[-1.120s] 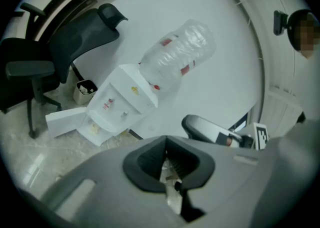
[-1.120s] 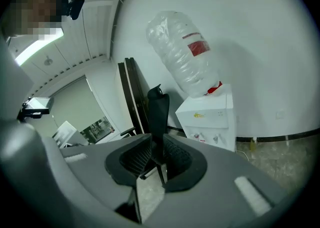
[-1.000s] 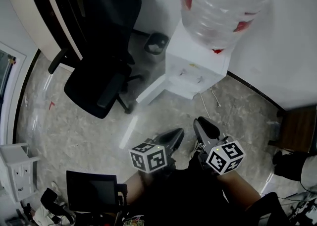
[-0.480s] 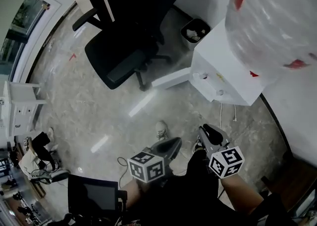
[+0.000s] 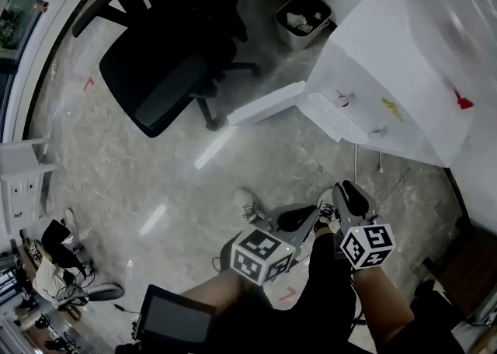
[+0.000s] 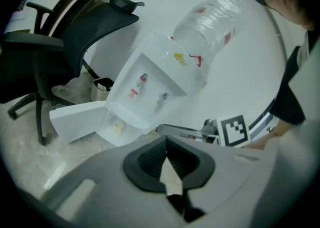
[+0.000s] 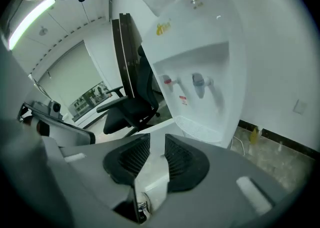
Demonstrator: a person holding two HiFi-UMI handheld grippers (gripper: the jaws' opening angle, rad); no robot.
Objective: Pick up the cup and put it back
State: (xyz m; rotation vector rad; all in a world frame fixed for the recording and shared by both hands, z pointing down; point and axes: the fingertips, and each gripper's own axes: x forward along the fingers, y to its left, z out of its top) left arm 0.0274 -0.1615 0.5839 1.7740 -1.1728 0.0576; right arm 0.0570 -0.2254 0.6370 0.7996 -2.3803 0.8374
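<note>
Since neither holds a cup, left gripper (image 6: 166, 139) closed, right gripper (image 7: 156, 141) just opening on nothing, reaching the water dispenser (image 5: 365, 88) likely comes next.

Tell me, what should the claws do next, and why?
Probably reach the right claw toward the open lower door of the water cooler, where a small pale thing sits inside: that claw has just been opening and nothing is in it yet.
</note>
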